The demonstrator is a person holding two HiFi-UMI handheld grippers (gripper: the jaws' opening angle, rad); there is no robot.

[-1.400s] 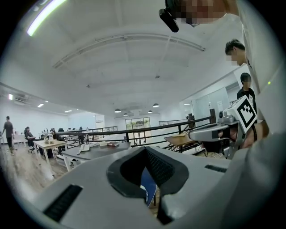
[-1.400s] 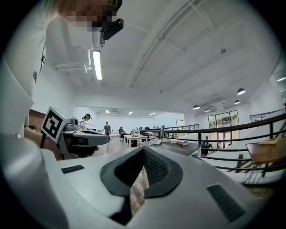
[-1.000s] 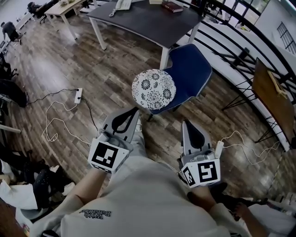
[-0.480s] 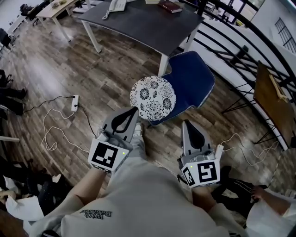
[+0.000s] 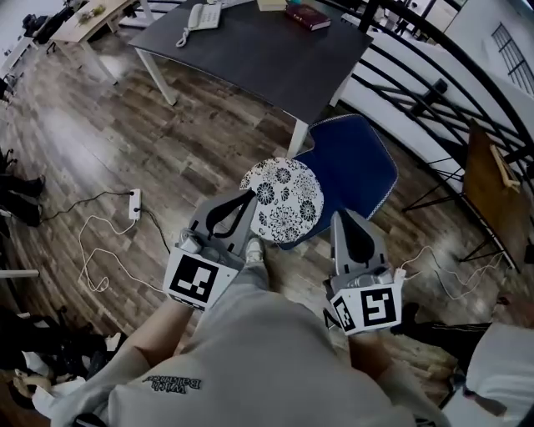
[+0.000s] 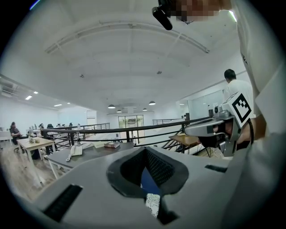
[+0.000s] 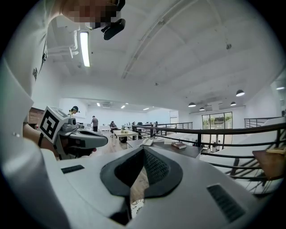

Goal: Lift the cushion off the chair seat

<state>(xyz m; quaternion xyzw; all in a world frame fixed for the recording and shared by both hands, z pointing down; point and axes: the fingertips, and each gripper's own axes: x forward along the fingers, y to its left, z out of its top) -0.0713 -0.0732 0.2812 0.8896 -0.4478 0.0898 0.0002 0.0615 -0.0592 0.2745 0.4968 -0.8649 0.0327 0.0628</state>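
A round white cushion (image 5: 284, 198) with a dark floral print lies on the seat of a blue chair (image 5: 355, 167) in the head view. My left gripper (image 5: 250, 193) is shut, and its tip overlaps the cushion's left edge in that view; whether they touch I cannot tell. My right gripper (image 5: 345, 213) is shut too, just to the right of the cushion's near edge. Both point level toward the chair, with nothing held. Through the left gripper's (image 6: 145, 150) jaw window a patch of the cushion (image 6: 153, 203) and the chair (image 6: 147, 181) shows. The right gripper (image 7: 143, 150) shows a strip of the cushion (image 7: 136, 208).
A dark table (image 5: 250, 50) with a phone (image 5: 193, 17) and a book (image 5: 310, 15) stands just behind the chair. A black railing (image 5: 434, 83) runs at the right, with a wooden board (image 5: 484, 192) beside it. A power strip (image 5: 134, 203) and cables lie on the floor at left.
Both grippers have moved forward together toward the chair; the cushion, well ahead of their tips earlier, now sits between them. Both stayed shut.
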